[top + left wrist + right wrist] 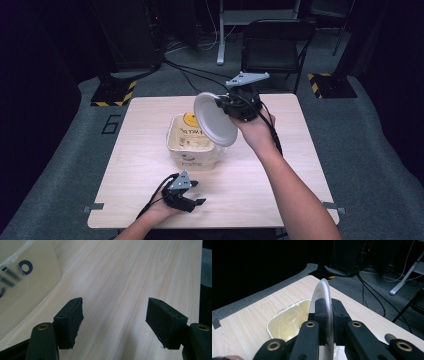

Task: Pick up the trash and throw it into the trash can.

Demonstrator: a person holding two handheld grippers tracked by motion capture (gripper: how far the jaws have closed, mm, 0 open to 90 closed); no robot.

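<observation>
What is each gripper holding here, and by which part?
The right gripper clamps the white paper plate by its rim, on edge above the bin. The left gripper is open and holds nothing.

Light wooden table (150, 130) with one tub on it

The pale wood-grain top carries a cream plastic tub (192, 145), open at the top, printed with dark letters and a yellow smiley mark, standing near the middle. The left gripper (192, 195) rests on the near part of the board, close to the front edge. Small grey brackets (93, 206) sit at the two near corners. The table stands on grey carpet (360, 150).
</observation>
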